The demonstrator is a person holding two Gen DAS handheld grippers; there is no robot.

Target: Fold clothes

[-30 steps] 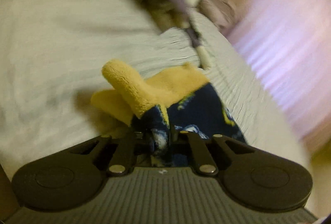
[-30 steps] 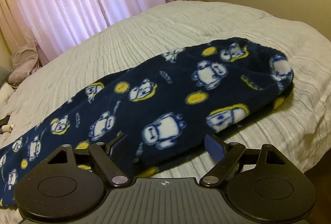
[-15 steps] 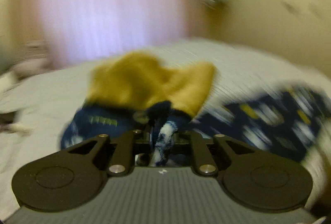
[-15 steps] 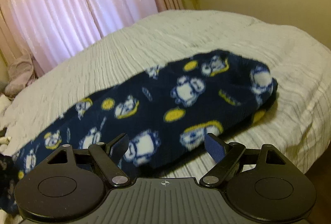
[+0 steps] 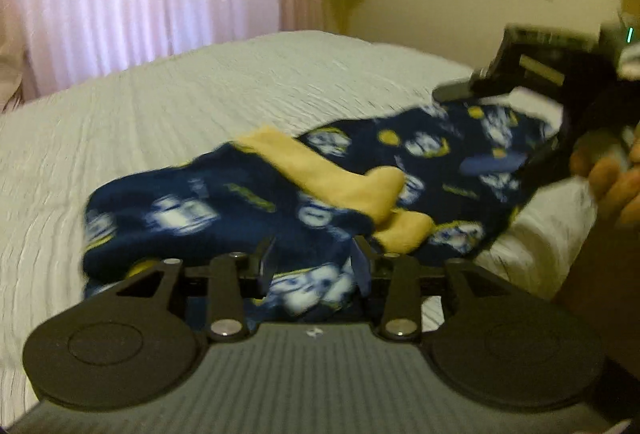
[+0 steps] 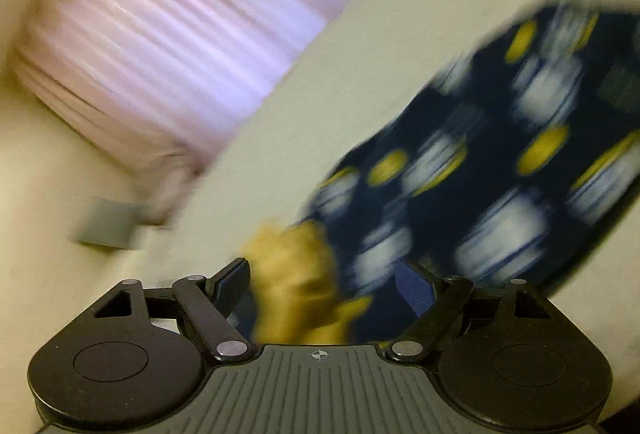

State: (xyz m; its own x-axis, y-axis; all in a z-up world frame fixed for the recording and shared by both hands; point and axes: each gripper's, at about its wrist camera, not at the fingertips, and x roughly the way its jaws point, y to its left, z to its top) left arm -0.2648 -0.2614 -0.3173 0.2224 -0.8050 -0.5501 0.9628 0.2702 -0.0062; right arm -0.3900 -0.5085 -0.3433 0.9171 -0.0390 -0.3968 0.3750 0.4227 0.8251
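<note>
The left claw (image 5: 314, 266) is opening; a fold of the navy fleece garment (image 5: 224, 201) lies between its jaws, not pressed. The right claw (image 6: 320, 284) is spread wide over the garment's yellow lining (image 6: 292, 274). The garment is laid on the white bed (image 5: 180, 101).

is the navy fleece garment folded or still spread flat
Folded: the navy fleece garment is doubled over itself on the bed, its yellow lining turned up on top.
</note>
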